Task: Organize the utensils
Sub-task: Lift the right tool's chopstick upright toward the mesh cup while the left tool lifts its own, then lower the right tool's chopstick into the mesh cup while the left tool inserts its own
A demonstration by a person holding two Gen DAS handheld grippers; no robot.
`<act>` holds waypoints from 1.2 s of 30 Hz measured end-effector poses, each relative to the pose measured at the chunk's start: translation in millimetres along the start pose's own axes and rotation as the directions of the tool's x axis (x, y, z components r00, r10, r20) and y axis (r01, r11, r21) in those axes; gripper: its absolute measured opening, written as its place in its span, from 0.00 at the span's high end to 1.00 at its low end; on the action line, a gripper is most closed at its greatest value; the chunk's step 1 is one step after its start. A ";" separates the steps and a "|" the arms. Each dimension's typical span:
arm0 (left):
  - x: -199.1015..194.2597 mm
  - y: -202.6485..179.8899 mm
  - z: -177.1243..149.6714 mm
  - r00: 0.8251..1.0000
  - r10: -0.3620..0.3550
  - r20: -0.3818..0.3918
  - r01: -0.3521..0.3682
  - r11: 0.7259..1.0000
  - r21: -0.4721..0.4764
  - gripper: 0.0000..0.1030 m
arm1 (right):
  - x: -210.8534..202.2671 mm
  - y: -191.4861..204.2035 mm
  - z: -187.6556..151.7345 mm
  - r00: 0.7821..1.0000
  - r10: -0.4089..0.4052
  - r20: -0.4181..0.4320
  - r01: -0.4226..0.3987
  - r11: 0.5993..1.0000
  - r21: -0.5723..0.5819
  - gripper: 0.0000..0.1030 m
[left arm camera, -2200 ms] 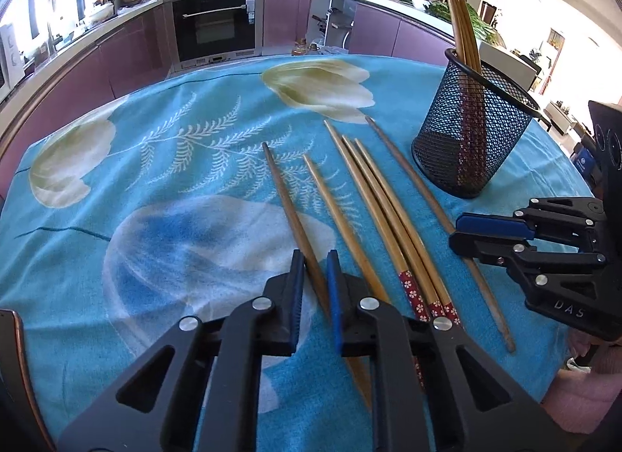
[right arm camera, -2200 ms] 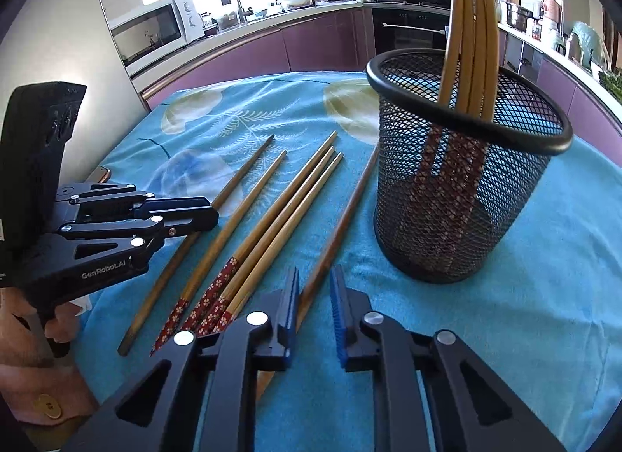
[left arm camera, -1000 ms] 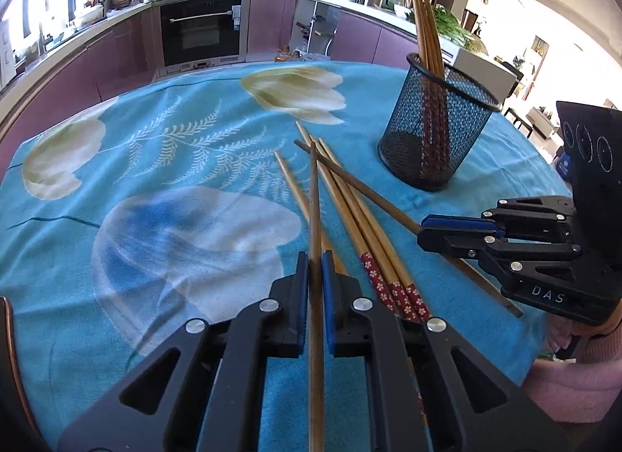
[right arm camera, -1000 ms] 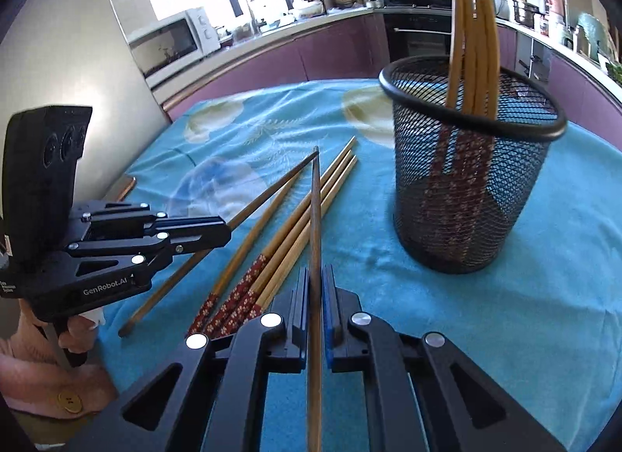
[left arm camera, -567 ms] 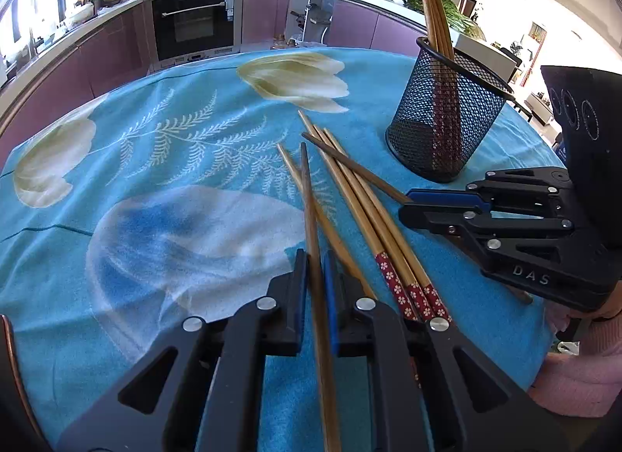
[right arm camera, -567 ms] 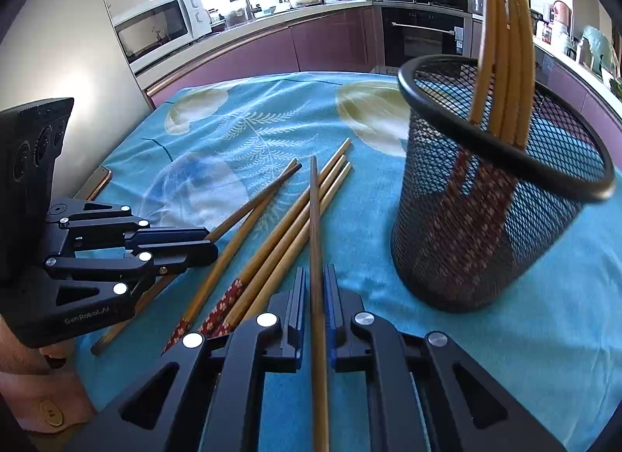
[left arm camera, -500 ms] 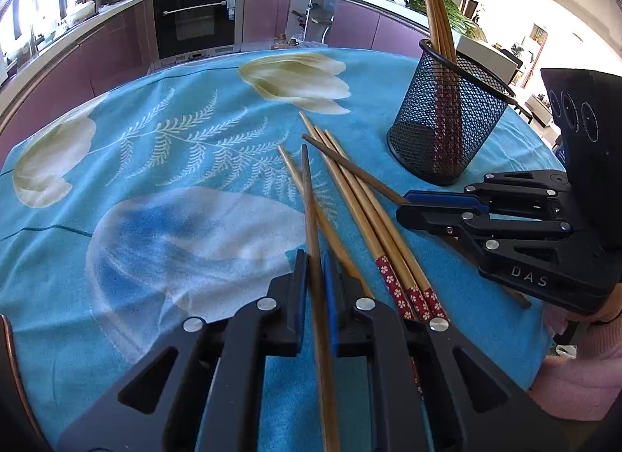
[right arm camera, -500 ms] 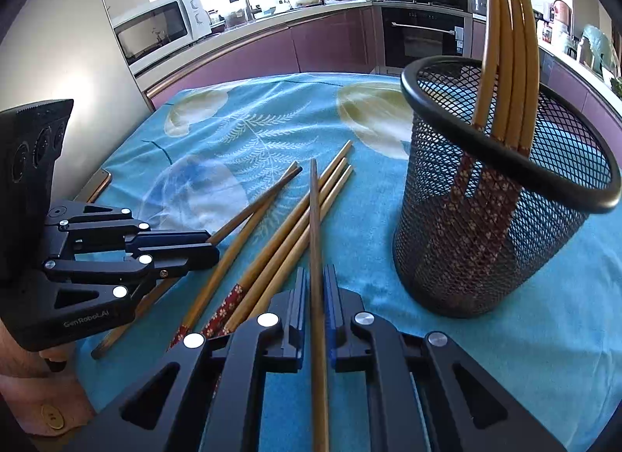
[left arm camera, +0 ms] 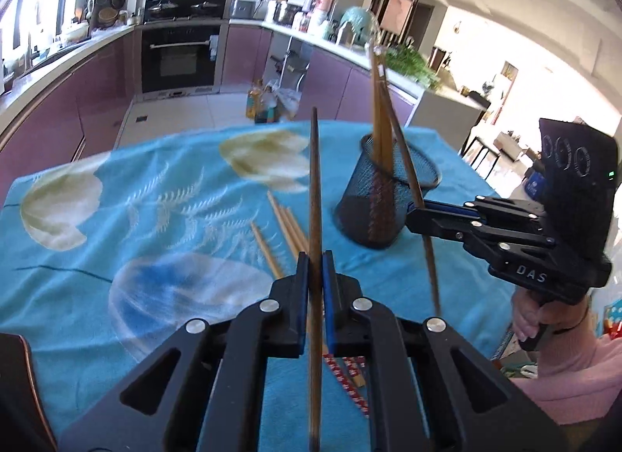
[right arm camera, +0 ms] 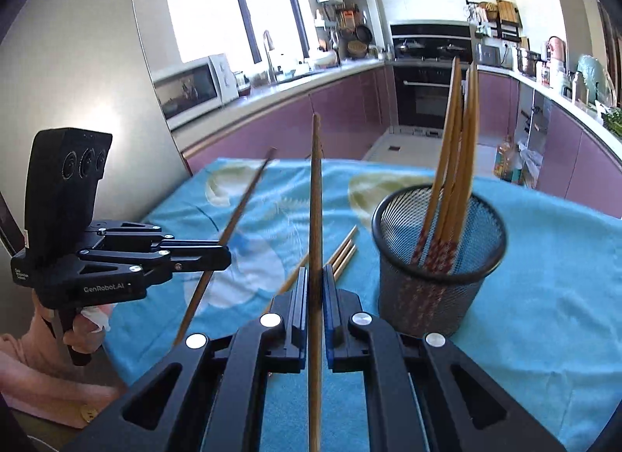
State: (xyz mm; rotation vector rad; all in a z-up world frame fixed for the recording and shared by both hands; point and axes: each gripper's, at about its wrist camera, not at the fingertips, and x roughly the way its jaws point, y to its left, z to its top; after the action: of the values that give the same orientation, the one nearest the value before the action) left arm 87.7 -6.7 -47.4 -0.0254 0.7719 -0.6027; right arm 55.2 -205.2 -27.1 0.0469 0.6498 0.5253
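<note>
The chopsticks (left arm camera: 315, 195) looked like smooth brown wood, some (left arm camera: 347, 370) with red patterned ends, and the holder (right arm camera: 439, 257) was black wire mesh with a solid rim. The tablecloth (left arm camera: 155, 218) was soft, matt blue cloth printed with pale flowers. Both grippers (left arm camera: 315, 273) (right arm camera: 315, 284) were matt black plastic with silvery metal rivets and blue ribbed pads.

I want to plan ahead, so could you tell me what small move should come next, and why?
Probably swing the right tongs over the cup to drop their chopstick in: both tongs are shut on lifted chopsticks, and the cup stands nearest the right.
</note>
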 end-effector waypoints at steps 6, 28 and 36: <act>-28.5 -8.7 13.4 0.996 -0.058 0.073 0.057 0.998 0.013 0.93 | -26.4 -6.5 10.2 0.996 0.000 0.084 -0.001 1.000 0.012 0.94; -41.3 -62.2 111.7 0.937 -0.154 0.313 0.128 0.987 0.099 0.93 | -86.0 -23.5 76.9 0.950 -0.073 0.304 0.087 0.996 -0.032 0.94; -12.6 -77.8 127.3 0.945 -0.115 0.307 0.082 0.990 0.119 0.93 | -72.0 -38.0 78.7 0.951 -0.118 0.285 0.128 0.992 -0.014 0.94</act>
State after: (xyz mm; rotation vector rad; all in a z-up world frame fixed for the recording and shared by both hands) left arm 125.8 -89.4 71.4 -0.0627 0.4313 -0.7138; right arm 70.3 -263.4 68.9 0.0496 0.3597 0.3986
